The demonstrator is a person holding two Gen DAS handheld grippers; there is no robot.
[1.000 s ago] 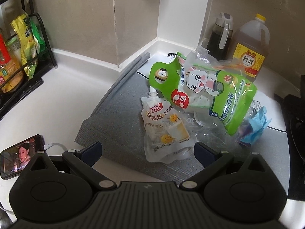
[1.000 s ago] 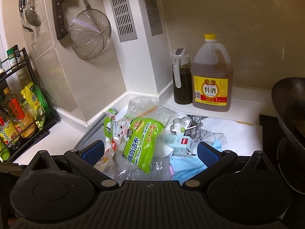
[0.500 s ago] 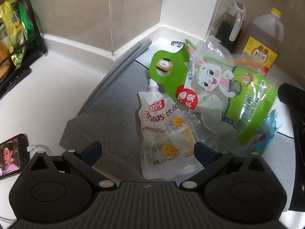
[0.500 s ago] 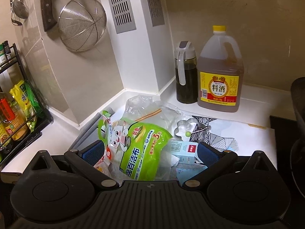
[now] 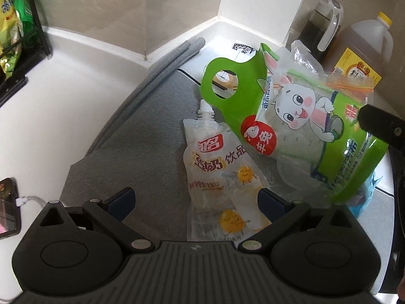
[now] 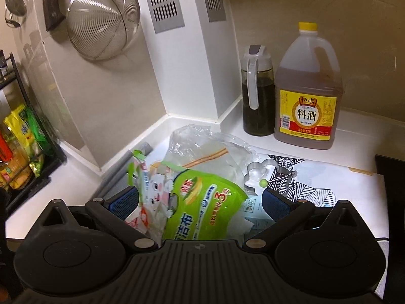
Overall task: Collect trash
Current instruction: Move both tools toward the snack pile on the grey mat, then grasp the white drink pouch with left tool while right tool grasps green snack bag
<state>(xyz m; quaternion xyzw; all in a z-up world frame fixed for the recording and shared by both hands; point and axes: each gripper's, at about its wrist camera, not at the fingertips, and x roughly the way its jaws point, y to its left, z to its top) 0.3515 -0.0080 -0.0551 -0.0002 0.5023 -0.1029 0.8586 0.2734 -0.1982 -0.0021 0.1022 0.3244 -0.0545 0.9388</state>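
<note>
L gripper [image 5: 196, 198] is hovering w/ jaws spread over clear spouted drink pouch [image 5: 219, 177] lying on grey mat [image 5: 141, 136] on white surface [image 5: 63, 96]. R gripper [image 6: 200, 200], jaws spread, is straddling green rabbit-print plastic bag [image 6: 200, 202], not clamping.

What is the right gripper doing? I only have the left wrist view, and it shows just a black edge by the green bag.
Observer: The right gripper has its jaws open, one on each side of the green bag, not closed on it.
Operator: Anything behind the bag that I can't see?
Observer: A metal cutter lies on the patterned mat, just past the bag.
Operator: More trash on that side?
Observer: A small pale blue carton lies beside the green bag, next to the right-hand jaw.
</note>
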